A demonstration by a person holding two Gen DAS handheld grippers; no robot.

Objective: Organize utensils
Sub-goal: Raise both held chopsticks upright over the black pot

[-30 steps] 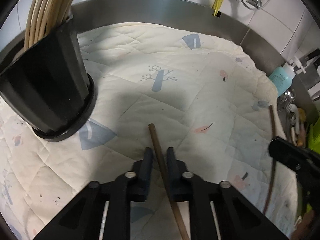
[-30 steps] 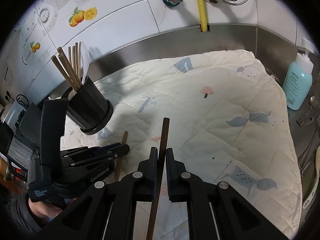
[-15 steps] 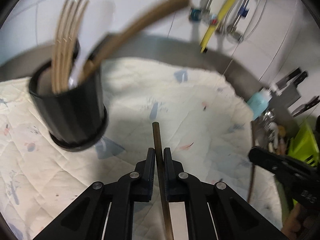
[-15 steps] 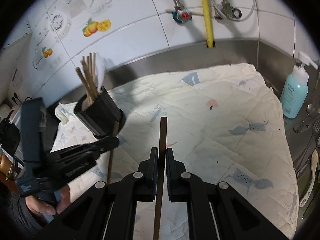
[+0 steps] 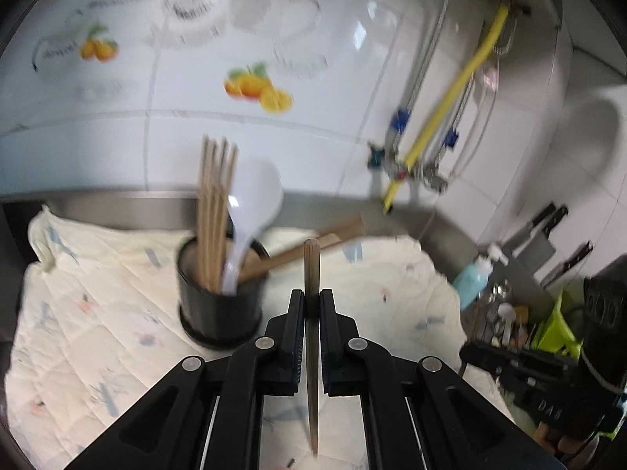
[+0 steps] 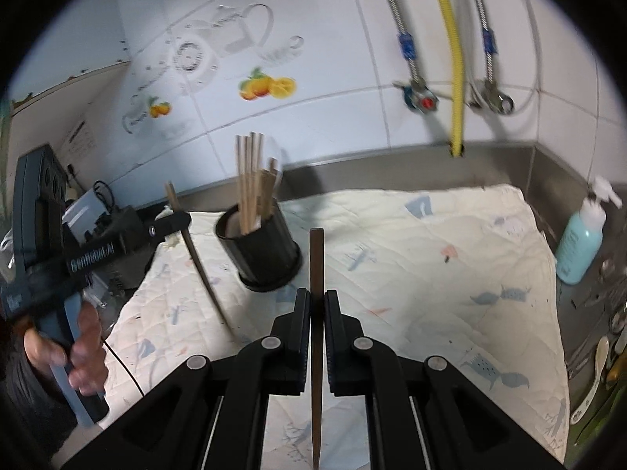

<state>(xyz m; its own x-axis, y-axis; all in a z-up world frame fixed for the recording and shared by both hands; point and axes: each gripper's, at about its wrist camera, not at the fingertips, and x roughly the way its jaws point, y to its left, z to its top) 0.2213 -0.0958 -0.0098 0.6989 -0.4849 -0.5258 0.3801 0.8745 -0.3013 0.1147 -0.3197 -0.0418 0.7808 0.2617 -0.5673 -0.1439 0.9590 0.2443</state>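
Observation:
My left gripper (image 5: 312, 299) is shut on a brown chopstick (image 5: 311, 262) that stands up between its pads, held above the quilted mat (image 5: 98, 333). Just left of it is the black utensil holder (image 5: 219, 305) with pale chopsticks, a white spoon (image 5: 254, 203) and brown chopsticks leaning out to the right. My right gripper (image 6: 316, 299) is shut on a darker chopstick (image 6: 316, 258), in front and to the right of the holder (image 6: 262, 250). The right wrist view also has the left gripper (image 6: 172, 221) at the left, with its chopstick (image 6: 196, 250) slanting down.
A blue soap bottle (image 6: 580, 243) stands at the mat's right edge. Beyond it lie loose spoons and cutlery (image 6: 599, 356). A steel backsplash, a yellow hose (image 6: 454, 78) and valves line the tiled wall. A person's hand (image 6: 78, 344) grips the left tool.
Both grippers have risen off the mat with their chopsticks. The left one climbed more and tilted up, so the holder now lies farther off and lower in its view.

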